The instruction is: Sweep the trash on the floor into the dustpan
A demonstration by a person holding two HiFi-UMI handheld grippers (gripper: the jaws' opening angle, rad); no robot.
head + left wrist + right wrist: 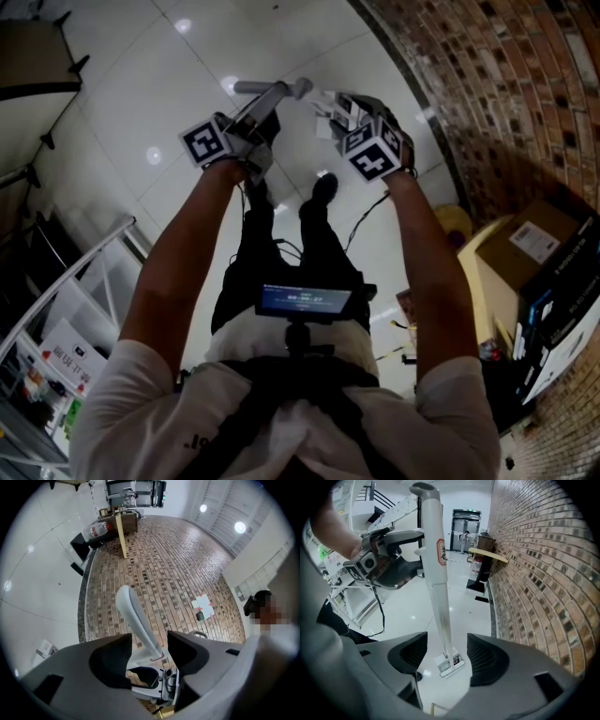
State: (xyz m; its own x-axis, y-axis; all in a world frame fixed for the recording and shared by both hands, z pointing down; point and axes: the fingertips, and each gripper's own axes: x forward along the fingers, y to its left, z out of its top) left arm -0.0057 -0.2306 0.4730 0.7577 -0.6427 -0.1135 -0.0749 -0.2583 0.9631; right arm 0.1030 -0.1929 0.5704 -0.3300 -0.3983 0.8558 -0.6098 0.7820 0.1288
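Right gripper [446, 641] opening wide, long pale grey plastic handle [433, 573] untouched between its jaws; advise clamping firmly, since left gripper [415, 552], holding higher up, is opening

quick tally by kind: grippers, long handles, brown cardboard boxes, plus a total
grippers: 2, the left gripper and the right gripper, both with jaws opening and the long handle between them
long handle: 1
brown cardboard box: 1
total: 4
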